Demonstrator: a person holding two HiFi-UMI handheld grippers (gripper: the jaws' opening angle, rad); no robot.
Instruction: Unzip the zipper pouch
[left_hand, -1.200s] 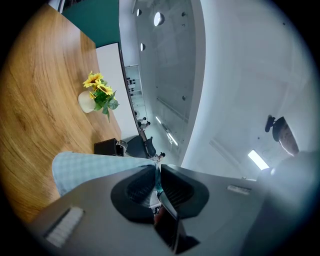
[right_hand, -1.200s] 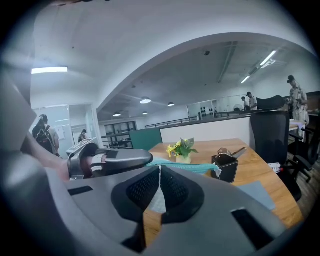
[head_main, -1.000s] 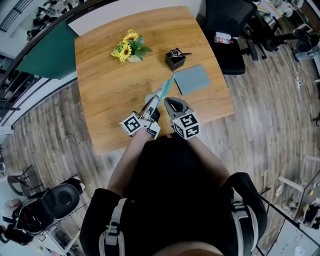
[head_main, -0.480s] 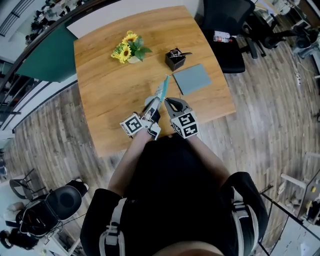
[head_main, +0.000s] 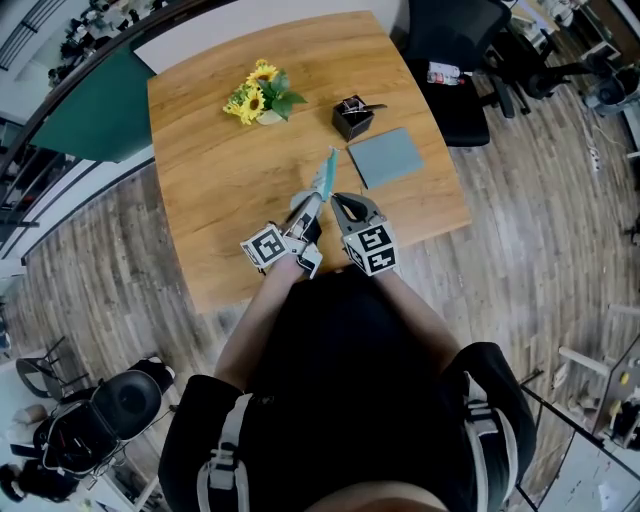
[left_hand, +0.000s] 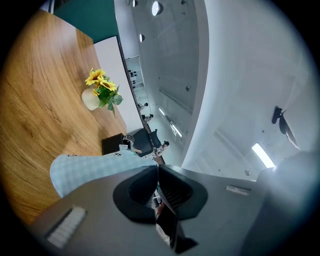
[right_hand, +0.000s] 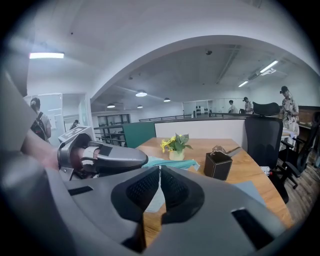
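Note:
A pale teal zipper pouch (head_main: 323, 178) hangs in the air above the wooden table (head_main: 215, 185), its far end pointing away from me. My left gripper (head_main: 304, 210) is shut on its near end; in the left gripper view the checked fabric (left_hand: 90, 167) spreads leftwards from the closed jaws (left_hand: 156, 168). My right gripper (head_main: 341, 203) sits just to the right of the pouch, jaws shut. Its own view shows the pouch (right_hand: 175, 163) right beyond the tips (right_hand: 160, 169) and the left gripper (right_hand: 102, 155) close by. Whether the zipper pull is pinched is hidden.
A small vase of sunflowers (head_main: 259, 98) stands at the table's back left. A black pen holder (head_main: 351, 116) and a flat grey-blue pad (head_main: 385, 157) lie ahead on the right. A black office chair (head_main: 455, 50) stands past the table's right corner.
The pouch's far end has swung slightly to the left. Both grippers have stayed almost where they were.

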